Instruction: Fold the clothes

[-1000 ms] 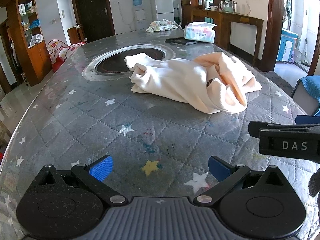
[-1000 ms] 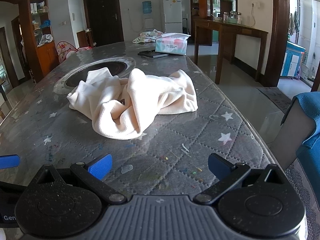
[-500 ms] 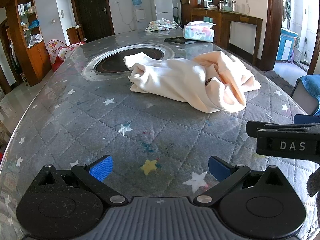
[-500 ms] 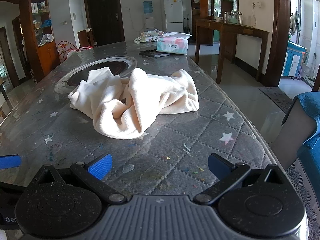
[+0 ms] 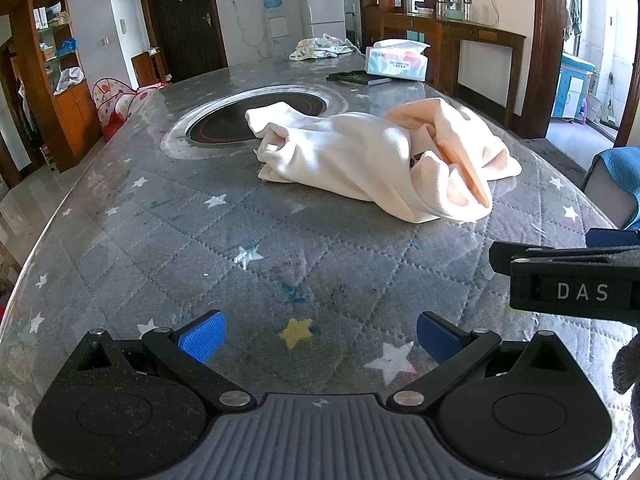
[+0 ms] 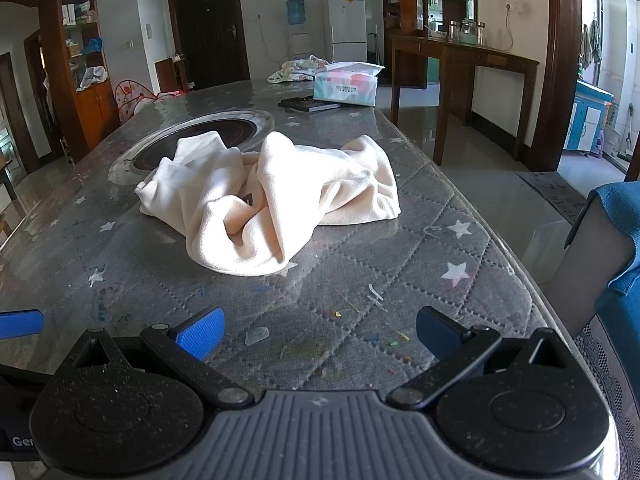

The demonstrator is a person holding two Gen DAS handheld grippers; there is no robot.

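A crumpled cream garment [image 5: 372,156] lies in a heap on the grey quilted table [image 5: 180,240], partly over a round inset hob [image 5: 224,128]. In the right wrist view the same garment [image 6: 272,200] sits ahead, left of centre. My left gripper [image 5: 318,338] is open above the near table, well short of the cloth, with nothing between its blue pads. My right gripper [image 6: 316,332] is also open and empty, near the table's right side. The right gripper's black body [image 5: 572,280] shows at the left wrist view's right edge.
A tissue box [image 6: 346,88], a flat dark object [image 6: 310,105] and a bundled patterned cloth [image 6: 298,69] lie at the table's far end. A blue-covered chair [image 6: 612,248] stands by the right edge [image 6: 516,276]. Wooden shelves, a console table and a fridge stand beyond.
Both views have drifted slightly; the garment appears a touch closer. The cloth itself has not moved and both grippers stay open.
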